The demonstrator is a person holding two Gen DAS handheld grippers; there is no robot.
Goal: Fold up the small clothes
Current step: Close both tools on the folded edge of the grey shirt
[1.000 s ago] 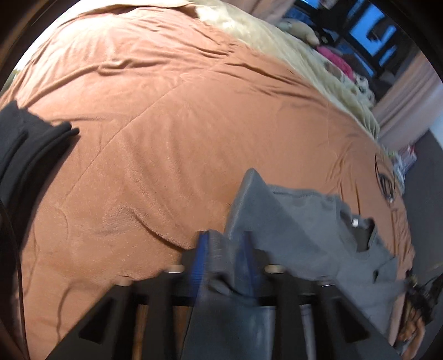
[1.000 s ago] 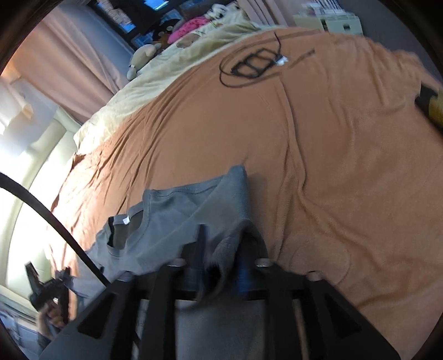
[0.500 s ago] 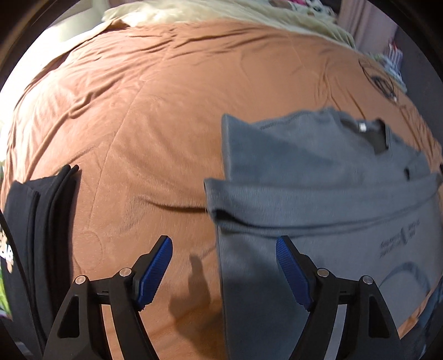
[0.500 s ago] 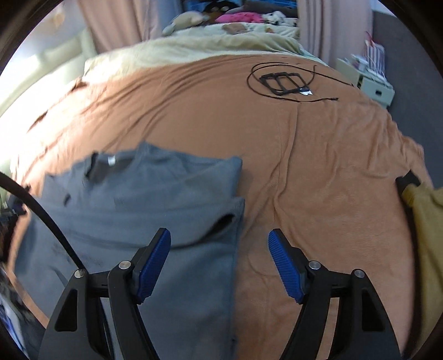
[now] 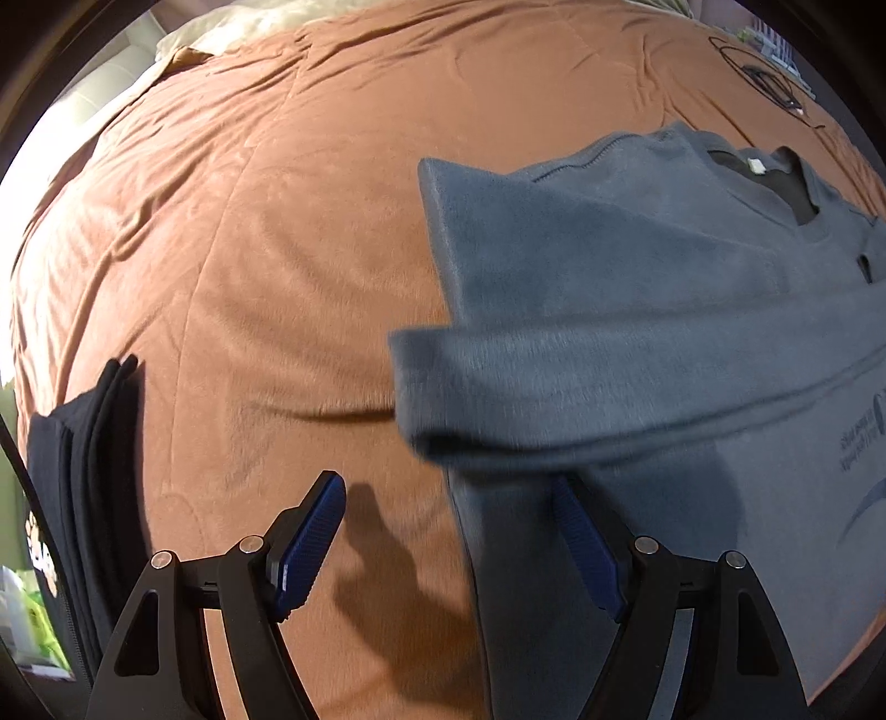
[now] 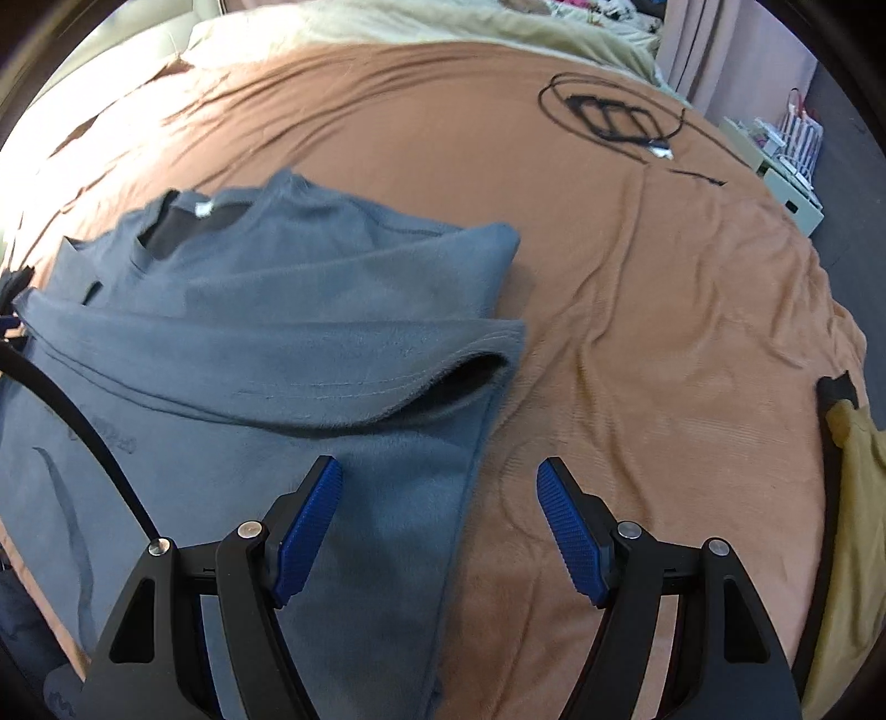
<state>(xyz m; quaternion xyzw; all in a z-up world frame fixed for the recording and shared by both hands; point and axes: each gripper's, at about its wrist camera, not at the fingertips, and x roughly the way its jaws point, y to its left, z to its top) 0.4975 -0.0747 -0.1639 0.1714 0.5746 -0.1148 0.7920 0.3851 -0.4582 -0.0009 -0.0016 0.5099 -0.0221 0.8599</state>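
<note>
A grey-blue T-shirt point(image 5: 637, 310) lies on the orange-brown bedspread point(image 5: 288, 232), its lower part folded up in a band below the collar. In the left wrist view my left gripper point(image 5: 451, 531) stands open over the shirt's left edge, with nothing pressed between its blue pads. The right wrist view shows the same T-shirt point(image 6: 266, 332) at left, its hem fold gaping at the right end. There my right gripper point(image 6: 437, 515) is open above the shirt's right edge, one pad over cloth, one over the bedspread point(image 6: 637, 332).
Dark folded garments point(image 5: 83, 476) are stacked at the left edge of the bed. A black cable and frame point(image 6: 614, 119) lie far back on the bedspread. A yellow garment point(image 6: 847, 543) sits at the right edge. Cream bedding point(image 6: 443, 22) lies beyond.
Both grippers were shut on bunched corners of the shirt a second ago; they have let go, opened wide and rolled level. The folded-up band now rests on the shirt.
</note>
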